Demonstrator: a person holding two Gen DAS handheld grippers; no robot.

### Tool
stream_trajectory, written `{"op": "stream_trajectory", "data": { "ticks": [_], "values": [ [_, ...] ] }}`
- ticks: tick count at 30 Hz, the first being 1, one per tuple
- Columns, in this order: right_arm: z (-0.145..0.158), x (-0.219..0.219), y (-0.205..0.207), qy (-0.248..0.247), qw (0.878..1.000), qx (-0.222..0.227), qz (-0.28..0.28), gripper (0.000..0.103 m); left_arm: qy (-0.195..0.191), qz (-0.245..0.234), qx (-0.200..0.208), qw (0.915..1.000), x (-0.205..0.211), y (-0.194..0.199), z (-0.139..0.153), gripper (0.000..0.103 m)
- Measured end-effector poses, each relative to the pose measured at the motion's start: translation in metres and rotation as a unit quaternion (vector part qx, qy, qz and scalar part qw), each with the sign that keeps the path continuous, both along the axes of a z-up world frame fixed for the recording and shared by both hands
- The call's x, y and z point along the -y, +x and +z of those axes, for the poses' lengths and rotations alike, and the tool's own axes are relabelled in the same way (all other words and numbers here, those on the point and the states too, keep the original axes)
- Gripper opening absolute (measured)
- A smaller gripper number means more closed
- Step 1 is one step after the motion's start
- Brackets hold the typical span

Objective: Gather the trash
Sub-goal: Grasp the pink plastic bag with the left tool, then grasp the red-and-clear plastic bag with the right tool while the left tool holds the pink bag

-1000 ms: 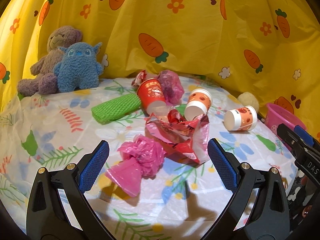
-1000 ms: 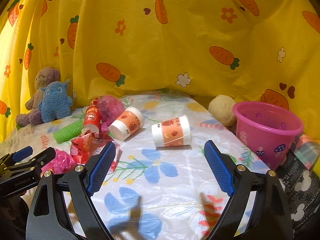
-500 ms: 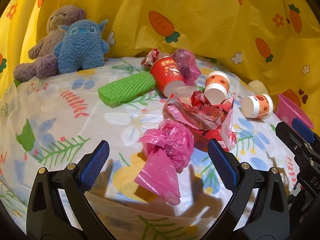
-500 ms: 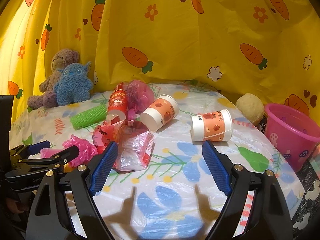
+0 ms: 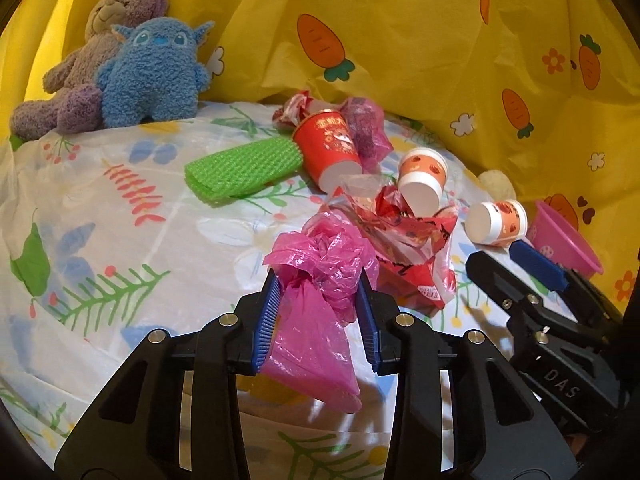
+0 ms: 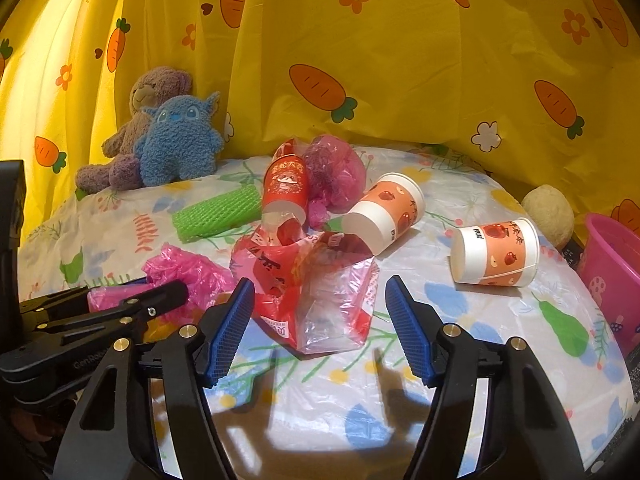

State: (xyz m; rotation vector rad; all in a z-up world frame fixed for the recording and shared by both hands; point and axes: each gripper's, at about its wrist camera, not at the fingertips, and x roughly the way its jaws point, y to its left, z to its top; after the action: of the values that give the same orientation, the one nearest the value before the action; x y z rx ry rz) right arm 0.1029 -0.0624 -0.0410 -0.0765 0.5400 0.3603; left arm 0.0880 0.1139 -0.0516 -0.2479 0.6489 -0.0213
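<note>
My left gripper (image 5: 318, 312) is shut on a crumpled pink plastic bag (image 5: 320, 276) at the near side of the table; the bag also shows in the right wrist view (image 6: 188, 276). My right gripper (image 6: 320, 328) is open, its jaws either side of a red and clear plastic wrapper (image 6: 316, 284), which also shows in the left wrist view (image 5: 412, 256). Behind lie a red paper cup (image 6: 285, 188), two orange and white paper cups (image 6: 386, 212) (image 6: 494, 256), and another pink bag (image 6: 334, 172). A pink bucket (image 6: 612, 264) stands at the right edge.
A green mesh sleeve (image 6: 218, 216) lies left of the red cup. A blue plush (image 6: 178, 140) and a purple bear (image 6: 138, 120) sit at the back left. A beige ball (image 6: 548, 214) rests by the bucket. A yellow carrot-print curtain (image 6: 360, 40) hangs behind the table.
My left gripper has moved forward and closed on the pink bag. My right gripper has moved left and closer, so the red wrapper now lies between its open jaws.
</note>
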Motion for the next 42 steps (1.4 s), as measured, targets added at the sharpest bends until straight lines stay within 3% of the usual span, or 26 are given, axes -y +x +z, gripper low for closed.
{"op": "stream_trajectory", "data": {
  "ticks": [4, 7, 12, 16, 18, 24, 42],
  "values": [
    [0.001, -0.015, 0.007, -0.007, 1.0, -0.005, 0.008, 0.062, 0.01, 0.04, 0.021, 0.9989, -0.013, -0.005, 0.014, 0.036],
    [0.0, -0.026, 0.016, -0.02, 1.0, -0.013, 0.01, 0.054, 0.02, 0.059, 0.031, 0.9976, -0.018, -0.007, 0.02, 0.036],
    [-0.005, -0.035, 0.028, -0.034, 0.999, -0.03, 0.009, 0.034, 0.017, 0.061, 0.038, 0.9973, -0.021, -0.007, 0.022, 0.036],
    [-0.008, -0.035, 0.034, -0.041, 0.998, -0.037, 0.006, 0.026, 0.016, 0.06, 0.037, 0.9974, -0.021, -0.007, 0.022, 0.036],
    [-0.01, -0.035, 0.036, -0.044, 0.998, -0.039, 0.004, 0.015, 0.015, 0.058, 0.036, 0.9975, -0.022, -0.006, 0.022, 0.036],
    [-0.01, -0.026, 0.037, -0.041, 0.999, -0.034, 0.0, 0.003, 0.015, 0.058, 0.037, 0.9975, -0.021, -0.007, 0.021, 0.036],
    [0.027, 0.039, -0.01, 0.006, 0.999, 0.042, -0.028, 0.001, 0.028, 0.029, 0.055, 0.9976, 0.014, -0.012, 0.035, 0.036]
  ]
}}
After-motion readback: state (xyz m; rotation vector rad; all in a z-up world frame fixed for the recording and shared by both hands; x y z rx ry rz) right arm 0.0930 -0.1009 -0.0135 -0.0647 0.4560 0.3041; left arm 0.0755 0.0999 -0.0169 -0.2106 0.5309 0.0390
